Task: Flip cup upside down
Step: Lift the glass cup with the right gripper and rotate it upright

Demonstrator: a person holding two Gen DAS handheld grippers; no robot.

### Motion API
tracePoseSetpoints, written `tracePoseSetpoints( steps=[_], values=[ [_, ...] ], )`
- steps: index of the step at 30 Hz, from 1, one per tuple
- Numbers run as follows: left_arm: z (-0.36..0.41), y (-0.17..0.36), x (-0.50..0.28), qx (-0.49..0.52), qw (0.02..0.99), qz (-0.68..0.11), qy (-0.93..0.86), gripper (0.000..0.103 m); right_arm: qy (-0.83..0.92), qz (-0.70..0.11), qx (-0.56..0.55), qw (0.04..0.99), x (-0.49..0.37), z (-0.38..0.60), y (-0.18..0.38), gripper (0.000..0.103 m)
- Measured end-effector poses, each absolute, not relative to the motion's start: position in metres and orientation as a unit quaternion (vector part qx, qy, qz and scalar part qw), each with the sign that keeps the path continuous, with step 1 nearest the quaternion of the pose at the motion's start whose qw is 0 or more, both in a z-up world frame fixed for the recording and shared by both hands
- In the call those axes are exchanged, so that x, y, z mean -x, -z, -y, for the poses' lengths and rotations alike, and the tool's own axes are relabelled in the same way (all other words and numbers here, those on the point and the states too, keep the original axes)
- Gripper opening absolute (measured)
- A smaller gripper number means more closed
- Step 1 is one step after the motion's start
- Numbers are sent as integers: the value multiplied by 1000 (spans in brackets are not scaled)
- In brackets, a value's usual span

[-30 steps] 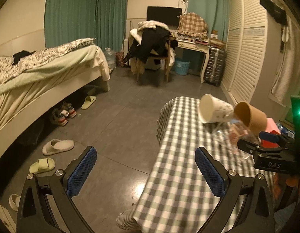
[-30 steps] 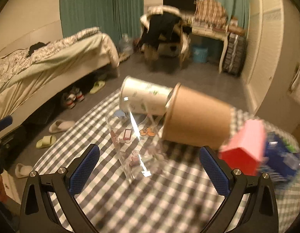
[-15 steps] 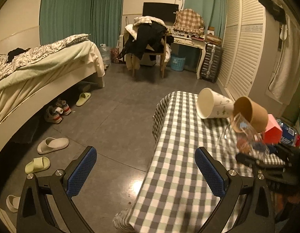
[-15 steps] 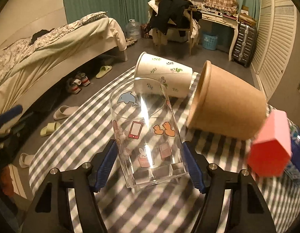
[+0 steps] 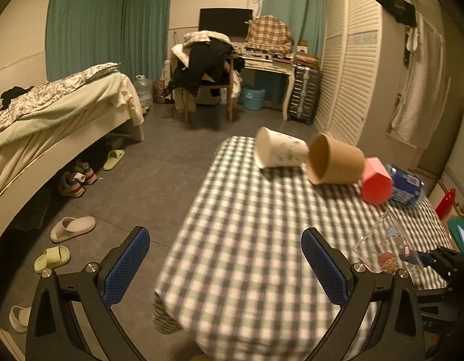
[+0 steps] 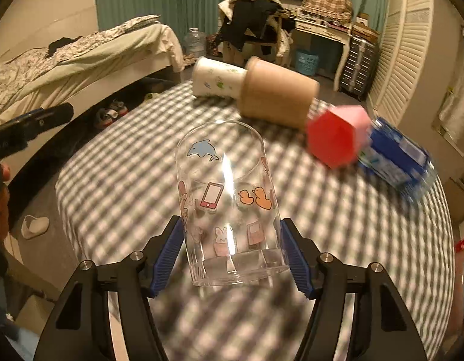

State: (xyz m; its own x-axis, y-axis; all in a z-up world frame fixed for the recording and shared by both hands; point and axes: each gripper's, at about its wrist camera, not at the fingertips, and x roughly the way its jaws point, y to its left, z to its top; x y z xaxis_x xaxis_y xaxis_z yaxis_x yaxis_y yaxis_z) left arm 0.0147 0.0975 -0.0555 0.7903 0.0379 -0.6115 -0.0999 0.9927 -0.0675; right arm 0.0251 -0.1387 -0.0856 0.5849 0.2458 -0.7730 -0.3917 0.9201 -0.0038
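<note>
A clear glass cup (image 6: 229, 204) with cartoon stickers is clamped near its thick base between the blue pads of my right gripper (image 6: 232, 255), held over the checked tablecloth (image 6: 126, 180) with its mouth pointing away from me. It also shows in the left wrist view (image 5: 388, 249) at the right edge. My left gripper (image 5: 226, 267) is open and empty over the near left edge of the table. A white paper cup (image 5: 277, 152) and a brown paper cup (image 5: 334, 162) lie on their sides at the far end.
A red-pink block (image 5: 376, 183) and a blue packet (image 5: 404, 183) lie beside the brown cup. A bed (image 5: 57, 120), slippers and shoes (image 5: 72, 228) are on the left; a chair (image 5: 208, 75), desk and louvred wardrobe (image 5: 346, 75) stand beyond the table.
My right gripper closed on the glass cup and carried it toward the near right of the table. The left gripper shifted, staying open.
</note>
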Motion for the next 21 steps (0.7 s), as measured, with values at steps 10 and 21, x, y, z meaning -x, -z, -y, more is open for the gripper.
tracePoseSetpoints(
  steps=[10,21],
  values=[
    [-56,51,0,24,942,-334,-35,103,-176,-394,49,901,-11,162,72,78],
    [23,45,3,25,936,-350,-2,103,-65,-326,34,943,32,250,20,85]
  ],
)
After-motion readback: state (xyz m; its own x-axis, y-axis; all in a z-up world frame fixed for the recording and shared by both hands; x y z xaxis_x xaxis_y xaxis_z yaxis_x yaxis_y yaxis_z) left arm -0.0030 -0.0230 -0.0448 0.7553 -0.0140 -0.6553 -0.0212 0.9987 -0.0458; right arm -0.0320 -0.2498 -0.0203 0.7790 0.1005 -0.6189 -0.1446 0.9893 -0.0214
